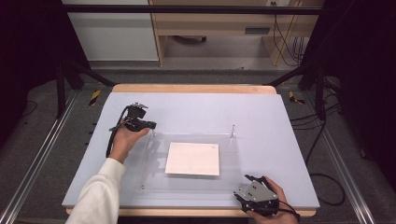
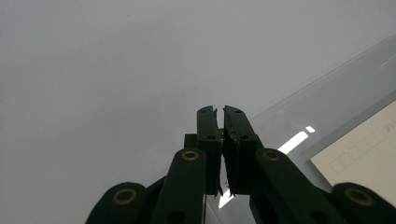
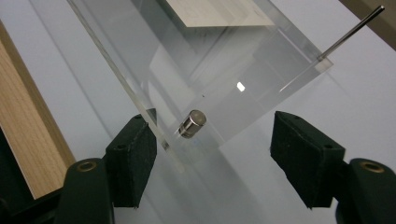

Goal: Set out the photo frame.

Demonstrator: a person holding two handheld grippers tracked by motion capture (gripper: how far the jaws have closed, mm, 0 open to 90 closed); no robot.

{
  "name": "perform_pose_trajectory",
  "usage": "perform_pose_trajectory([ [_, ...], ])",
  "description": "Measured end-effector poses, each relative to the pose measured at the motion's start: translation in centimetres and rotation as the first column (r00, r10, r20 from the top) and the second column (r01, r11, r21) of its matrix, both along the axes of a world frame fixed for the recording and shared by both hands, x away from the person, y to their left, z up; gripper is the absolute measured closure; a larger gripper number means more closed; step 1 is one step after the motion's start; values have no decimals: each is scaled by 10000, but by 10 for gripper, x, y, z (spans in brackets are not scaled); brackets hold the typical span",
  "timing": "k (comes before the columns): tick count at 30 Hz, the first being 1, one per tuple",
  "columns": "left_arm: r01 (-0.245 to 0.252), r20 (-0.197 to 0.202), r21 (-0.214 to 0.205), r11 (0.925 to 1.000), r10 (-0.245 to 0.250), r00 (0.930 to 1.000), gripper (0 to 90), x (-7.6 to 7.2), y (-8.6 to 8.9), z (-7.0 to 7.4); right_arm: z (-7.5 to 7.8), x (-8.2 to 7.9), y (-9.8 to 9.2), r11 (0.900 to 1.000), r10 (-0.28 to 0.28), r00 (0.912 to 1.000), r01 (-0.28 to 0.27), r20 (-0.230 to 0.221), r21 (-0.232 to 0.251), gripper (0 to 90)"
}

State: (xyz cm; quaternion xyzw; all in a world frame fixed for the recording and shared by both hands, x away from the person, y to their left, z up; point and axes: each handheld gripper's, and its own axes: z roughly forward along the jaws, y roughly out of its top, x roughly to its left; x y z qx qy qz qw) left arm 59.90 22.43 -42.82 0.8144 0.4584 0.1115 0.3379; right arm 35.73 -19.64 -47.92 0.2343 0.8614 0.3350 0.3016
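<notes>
A clear acrylic plate (image 1: 191, 182) lies on the pale blue mat, with a white sheet of paper (image 1: 192, 158) at its middle. At the plate's far-left corner my left gripper (image 1: 150, 125) has its jaws closed to a thin slit on a slim metal pin (image 1: 152, 133) that stands there. A like pin (image 1: 232, 130) stands upright at the far-right corner. My right gripper (image 1: 250, 179) is open at the near-right corner. In the right gripper view its pads (image 3: 133, 158) flank that corner (image 3: 187, 144), where a small metal cylinder (image 3: 192, 123) sits in the plate.
The blue mat (image 1: 271, 116) covers a wooden table whose edge (image 3: 28, 130) runs close beside my right gripper. Black frame posts stand at both far sides. A person's white sleeve (image 1: 100, 191) reaches in from the lower left.
</notes>
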Motion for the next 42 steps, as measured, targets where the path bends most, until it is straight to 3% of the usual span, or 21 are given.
perform_pose_trajectory([
  [8, 51, 14, 27, 10000, -51, 10000, 850, 1, 0, 0, 1, -2, 0, 9995, 314, 9985, -312, 452, -39, 365],
  [22, 259, 58, 42, 9997, -259, 9996, 848, 0, 1, 0, 3, -3, 3, 9982, 599, 9961, -594, 643, -92, 427],
  [29, 358, 273, 21, 9994, -358, 9990, 845, -1, 2, -1, 4, -5, 4, 9977, 669, 9953, -659, 698, -153, 453],
  [32, 323, 601, 132, 9994, -330, 9976, 812, -3, 2, -2, 4, -5, 4, 9978, 653, 9951, -645, 745, -124, 454],
  [35, 82, 1093, 121, 9999, -95, 9940, 689, -6, 5, -4, 4, -5, 4, 9978, 659, 9954, -651, 692, -132, 452],
  [39, 139, 1841, -128, 9998, -113, 9828, 577, -16, 10, 1, 4, -6, 5, 9980, 628, 9959, -622, 656, -123, 453],
  [42, 196, 2376, 28, 9998, -197, 9712, 511, -28, 10, 7, 6, -6, 4, 9981, 607, 9954, -609, 739, -4, 458],
])
